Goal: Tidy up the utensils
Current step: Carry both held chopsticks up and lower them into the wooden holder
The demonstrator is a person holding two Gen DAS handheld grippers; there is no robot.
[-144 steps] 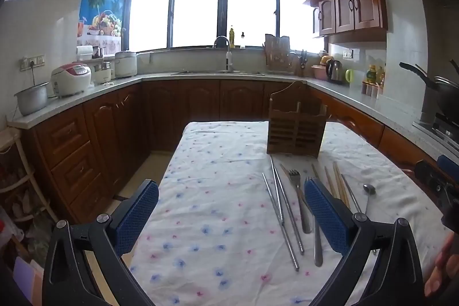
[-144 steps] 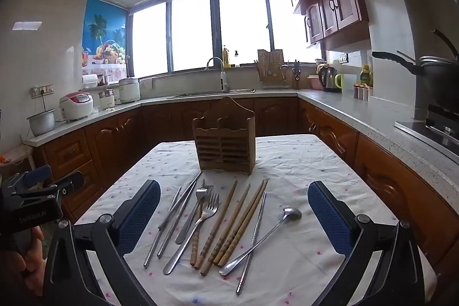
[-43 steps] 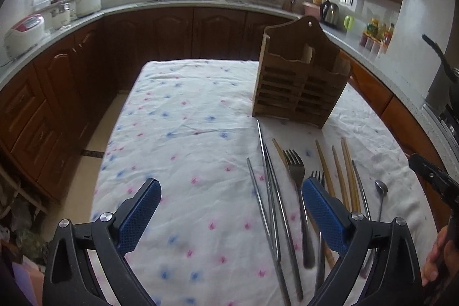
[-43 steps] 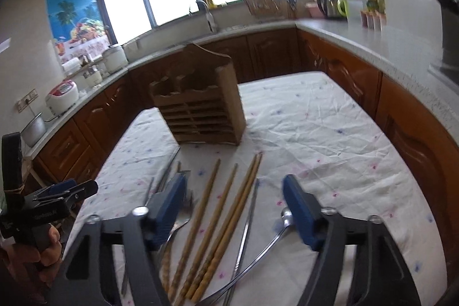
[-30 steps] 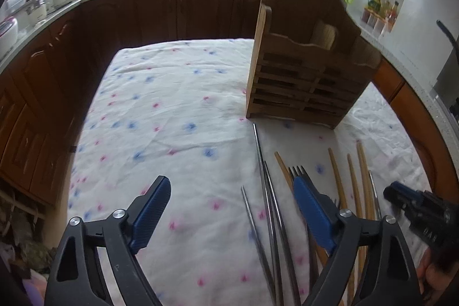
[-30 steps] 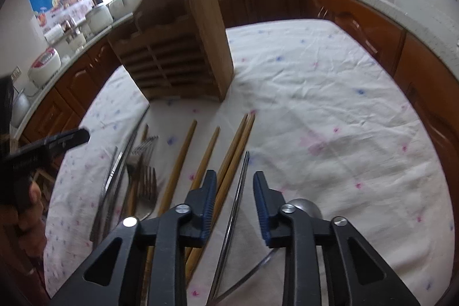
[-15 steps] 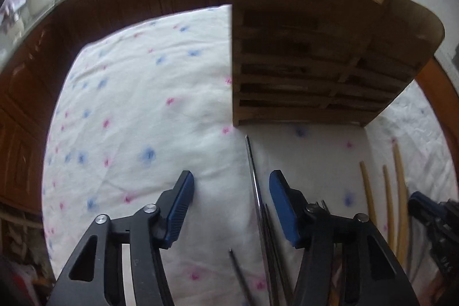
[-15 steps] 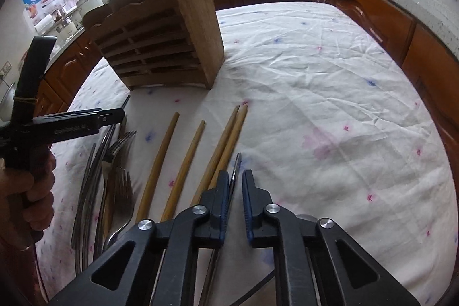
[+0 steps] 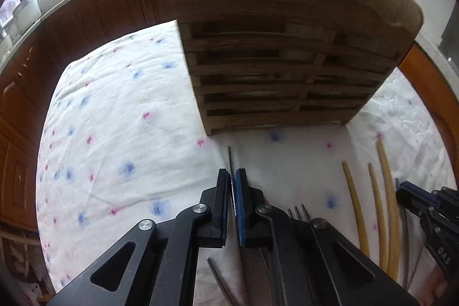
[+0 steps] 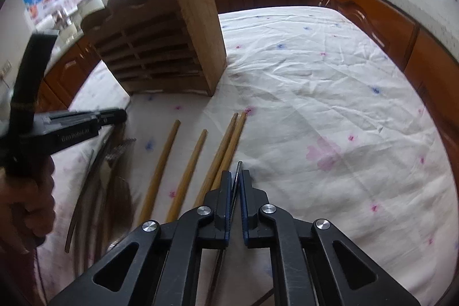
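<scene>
Four wooden chopsticks (image 10: 189,174) lie near the slatted holder (image 10: 169,48).

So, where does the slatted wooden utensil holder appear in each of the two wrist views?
Left wrist view: the slatted wooden utensil holder fills the upper centre, straight ahead.
Right wrist view: the holder stands upper left, showing its side panel.
Shared landmark: the four wooden chopsticks lying on the cloth.

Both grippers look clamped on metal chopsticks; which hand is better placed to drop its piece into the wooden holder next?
Left, probably. The left gripper, shut on a metal chopstick, sits directly in front of the wooden holder. The right gripper grips its own thin metal stick farther back, off the holder's corner.
</scene>
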